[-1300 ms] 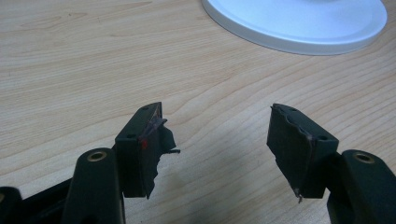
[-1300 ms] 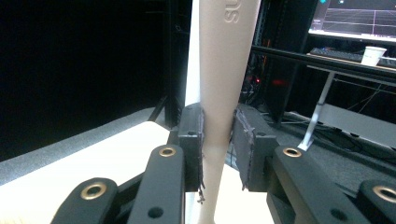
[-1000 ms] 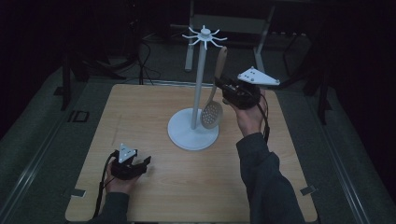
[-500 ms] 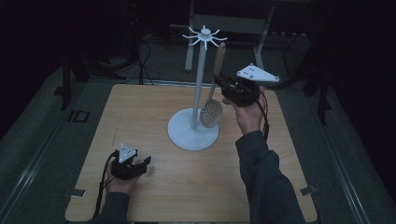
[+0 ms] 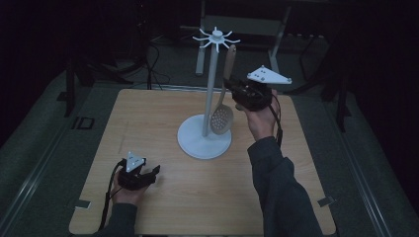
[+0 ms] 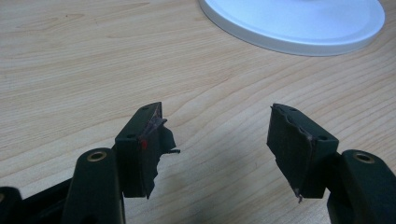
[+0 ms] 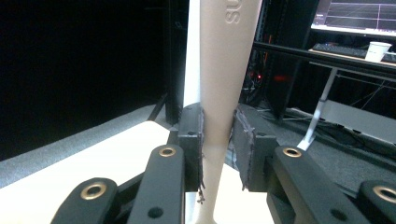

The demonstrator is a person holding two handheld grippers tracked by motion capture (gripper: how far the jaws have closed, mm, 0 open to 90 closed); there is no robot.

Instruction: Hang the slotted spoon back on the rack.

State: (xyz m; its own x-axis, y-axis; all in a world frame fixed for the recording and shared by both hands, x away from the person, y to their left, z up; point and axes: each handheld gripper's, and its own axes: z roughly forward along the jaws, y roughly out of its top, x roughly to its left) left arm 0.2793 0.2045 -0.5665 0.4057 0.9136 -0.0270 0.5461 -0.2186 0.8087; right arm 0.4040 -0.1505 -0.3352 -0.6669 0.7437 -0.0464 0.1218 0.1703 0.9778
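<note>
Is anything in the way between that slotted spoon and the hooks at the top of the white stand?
Nothing visible. The right hand-held gripper holds the slotted spoon beside the stand's pole, its handle tip just under the hooks.

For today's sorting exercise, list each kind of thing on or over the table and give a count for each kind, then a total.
White utensil stand: 1
Slotted spoon: 1
Handheld grippers, left gripper and right gripper: 2
Total: 4

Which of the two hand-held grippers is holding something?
The right hand-held gripper, raised beside the white stand, clamps the beige slotted spoon's handle; the left hand-held gripper is open over the table.
</note>
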